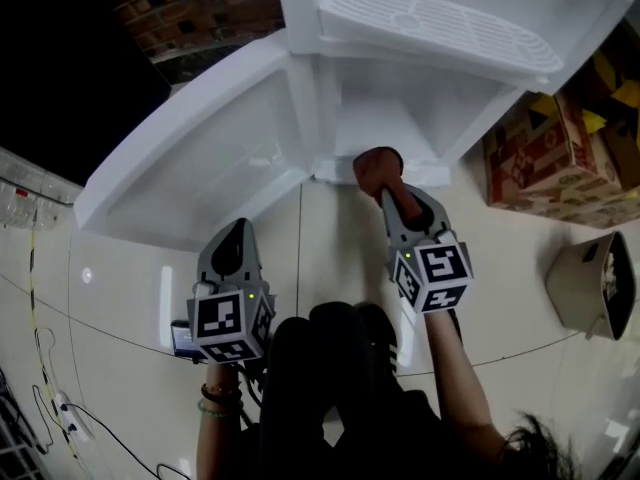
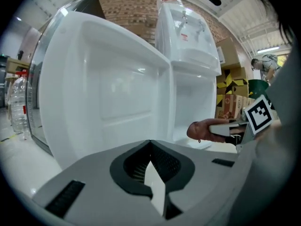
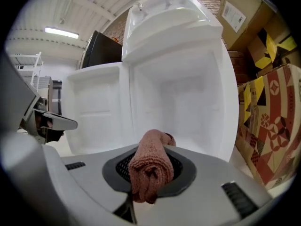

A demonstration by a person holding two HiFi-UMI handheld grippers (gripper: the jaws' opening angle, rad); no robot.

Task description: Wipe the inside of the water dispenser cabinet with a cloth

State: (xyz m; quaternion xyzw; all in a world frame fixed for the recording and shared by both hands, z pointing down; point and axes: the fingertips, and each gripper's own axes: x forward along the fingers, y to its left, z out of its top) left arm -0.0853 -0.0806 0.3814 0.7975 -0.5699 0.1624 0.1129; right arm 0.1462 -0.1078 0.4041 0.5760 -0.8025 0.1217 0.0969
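— Pink cloth (image 1: 378, 168) clenched in your right gripper (image 1: 392, 196), right at the cabinet (image 1: 385, 118) mouth, twelve o'clock.
— Left gripper (image 1: 232, 260)?
— Pinched together, empty, at eight o'clock. Wiping looks barely begun; next, press the cloth inside against a wall.

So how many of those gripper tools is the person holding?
2. The left gripper hovers shut and empty before the open door; the right gripper clamps a cloth at the mouth of the cabinet. No others show.

My right gripper (image 1: 394, 198) holds the cloth (image 1: 378, 166) at the mouth of the cabinet (image 1: 392, 118) (low, at its bottom edge); my left gripper (image 1: 232, 252) hangs near the open door (image 1: 190, 178).
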